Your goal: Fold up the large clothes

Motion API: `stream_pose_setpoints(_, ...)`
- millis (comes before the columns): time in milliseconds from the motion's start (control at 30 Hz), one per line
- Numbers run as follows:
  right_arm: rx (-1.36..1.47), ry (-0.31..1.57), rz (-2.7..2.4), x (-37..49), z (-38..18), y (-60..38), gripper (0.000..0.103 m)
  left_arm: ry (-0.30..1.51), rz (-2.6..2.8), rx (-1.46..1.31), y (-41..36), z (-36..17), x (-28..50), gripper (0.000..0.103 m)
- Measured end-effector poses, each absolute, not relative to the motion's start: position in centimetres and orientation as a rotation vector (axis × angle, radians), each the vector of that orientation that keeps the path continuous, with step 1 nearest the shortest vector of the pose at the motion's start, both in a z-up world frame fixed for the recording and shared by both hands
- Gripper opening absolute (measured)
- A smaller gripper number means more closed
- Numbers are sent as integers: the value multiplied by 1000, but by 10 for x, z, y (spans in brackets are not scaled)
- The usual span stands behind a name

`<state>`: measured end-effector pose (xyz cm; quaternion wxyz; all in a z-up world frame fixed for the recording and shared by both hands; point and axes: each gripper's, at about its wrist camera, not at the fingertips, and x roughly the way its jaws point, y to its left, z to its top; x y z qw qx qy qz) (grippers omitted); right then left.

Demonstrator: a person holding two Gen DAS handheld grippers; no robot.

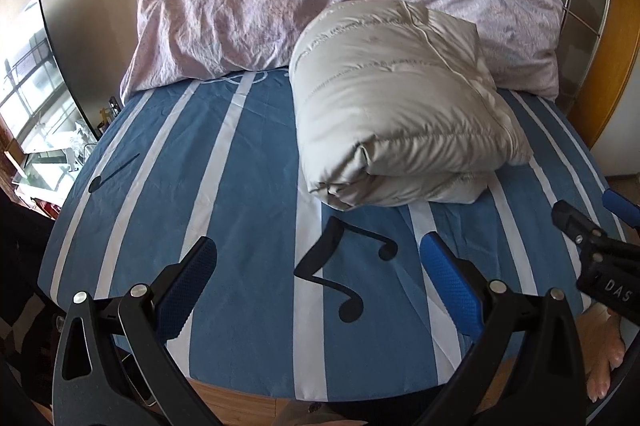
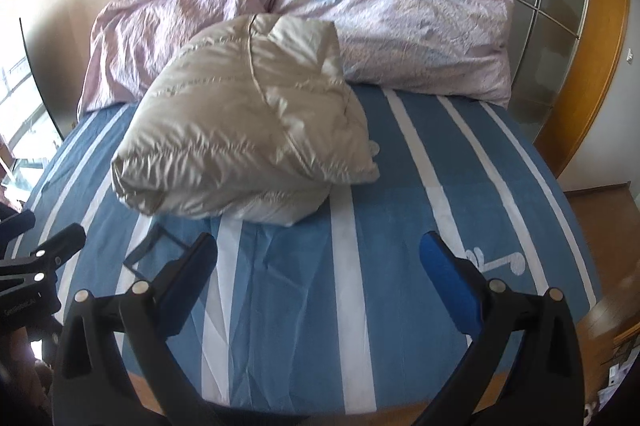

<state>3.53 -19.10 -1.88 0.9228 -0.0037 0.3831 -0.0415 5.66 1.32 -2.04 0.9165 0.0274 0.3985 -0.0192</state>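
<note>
A beige quilted puffer jacket (image 1: pixel 400 106) lies folded into a thick bundle on the blue striped bed sheet (image 1: pixel 248 186); the right wrist view shows the jacket (image 2: pixel 248 130) left of centre. My left gripper (image 1: pixel 320 258) hovers open above the sheet's near part, short of the bundle, holding nothing. My right gripper (image 2: pixel 320 254) is likewise open over the sheet (image 2: pixel 400 206), apart from the jacket. The right gripper also shows at the right edge of the left view (image 1: pixel 592 238), and the left gripper at the left edge of the right view (image 2: pixel 40 258).
A crumpled pink duvet (image 1: pixel 256 10) is heaped along the far side of the bed, touching the jacket. A mirror (image 1: pixel 36 98) leans at the left wall. A wooden door frame (image 2: pixel 600 38) stands to the right. A bare foot (image 1: pixel 604 358) is on the floor at the bed's near edge.
</note>
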Motion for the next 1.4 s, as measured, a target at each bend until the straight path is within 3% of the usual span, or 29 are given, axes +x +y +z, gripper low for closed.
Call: stream_pose_setpoints(1400, -56, 895, -54, 32, -9, -184, 101, 912, -47, 77, 0, -15, 56, 102)
